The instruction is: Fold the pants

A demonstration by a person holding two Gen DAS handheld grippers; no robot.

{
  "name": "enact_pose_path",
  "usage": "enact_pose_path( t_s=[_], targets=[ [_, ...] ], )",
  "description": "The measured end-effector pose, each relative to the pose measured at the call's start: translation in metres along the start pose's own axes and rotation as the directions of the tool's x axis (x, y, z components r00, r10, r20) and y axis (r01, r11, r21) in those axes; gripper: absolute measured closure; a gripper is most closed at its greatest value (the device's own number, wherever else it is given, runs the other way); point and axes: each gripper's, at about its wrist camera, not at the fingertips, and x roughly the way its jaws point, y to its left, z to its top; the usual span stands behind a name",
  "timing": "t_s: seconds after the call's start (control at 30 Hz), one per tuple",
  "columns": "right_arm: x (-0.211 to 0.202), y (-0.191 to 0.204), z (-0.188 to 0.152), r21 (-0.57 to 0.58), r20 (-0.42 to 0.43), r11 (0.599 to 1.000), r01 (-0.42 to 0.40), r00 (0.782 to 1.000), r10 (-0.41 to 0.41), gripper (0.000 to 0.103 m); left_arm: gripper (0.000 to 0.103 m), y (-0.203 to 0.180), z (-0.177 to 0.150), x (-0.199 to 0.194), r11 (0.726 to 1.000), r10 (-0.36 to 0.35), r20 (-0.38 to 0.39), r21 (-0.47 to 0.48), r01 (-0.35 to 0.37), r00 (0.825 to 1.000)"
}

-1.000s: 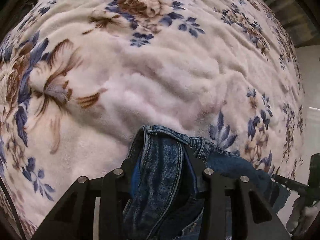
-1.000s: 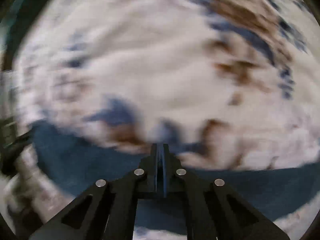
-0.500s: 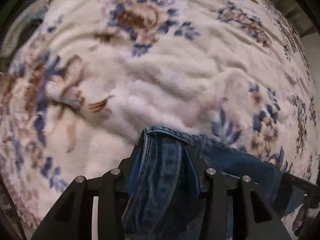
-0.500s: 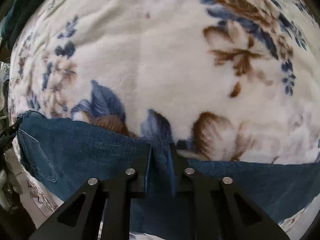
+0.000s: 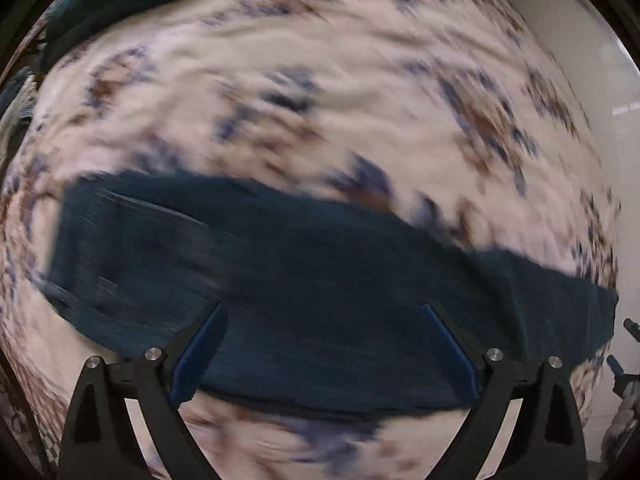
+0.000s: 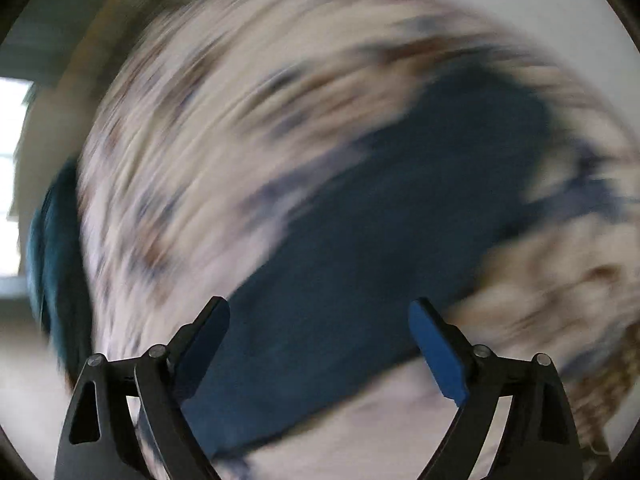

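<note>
The blue jeans (image 5: 304, 272) lie as a long dark band across the flowered blanket (image 5: 320, 92), blurred by motion. My left gripper (image 5: 322, 312) hangs above them with its jaws opening wide, nothing pinched between the pads. In the right wrist view the jeans (image 6: 384, 240) run slantwise from lower left to upper right. My right gripper (image 6: 320, 308) is above them, its jaws also opening, with the blue pads (image 6: 438, 352) clear of the cloth.
A dark teal cloth (image 5: 132, 4) lies at the blanket's far left edge, and the teal cloth (image 6: 56, 264) shows at the left in the right wrist view. A pale wall (image 5: 592, 64) stands to the right. Dark gear (image 5: 628, 360) sits at the right edge.
Both grippers have let go of the jeans and spread wide. Both have pulled back and swung away, so the whole length of the jeans lies on the blanket below them.
</note>
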Motion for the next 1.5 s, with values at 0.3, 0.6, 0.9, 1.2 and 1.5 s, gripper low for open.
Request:
enact_pose_path(
  t_s=[0.3,0.6,0.9,1.2,1.5],
  targets=[
    [0.067,-0.083,0.071,0.061,-0.061,0.997,-0.057,0.996,0.061,0.089,0.005,-0.098,-0.026,0.046,0.989,0.137,-0.072,0.064,-0.133,0.988],
    [0.074,-0.084,0.071,-0.008,-0.107,1.000,-0.022,0.994,0.021,0.087,0.005,-0.091,-0.023,0.063,0.966,0.258,-0.123,0.047,-0.254,0.958],
    [0.066,-0.090,0.055,0.069,-0.199,0.983,-0.172,0.963,0.183,0.036,0.001,-0.077,-0.067,0.081,0.974,0.211,-0.194,-0.041,-0.222,0.958],
    [0.128,-0.075,0.051,0.193,-0.109,0.847,-0.495,0.847,0.520,0.033,0.000,-0.075,-0.073,0.046,0.971,0.232,-0.079,-0.039,-0.236,0.969],
    [0.104,-0.048,0.051,0.027,-0.062,0.862,-0.507,0.859,0.508,0.089,0.000,-0.102,-0.042,-0.020,0.992,0.124,0.219,-0.053,-0.115,0.968]
  ],
)
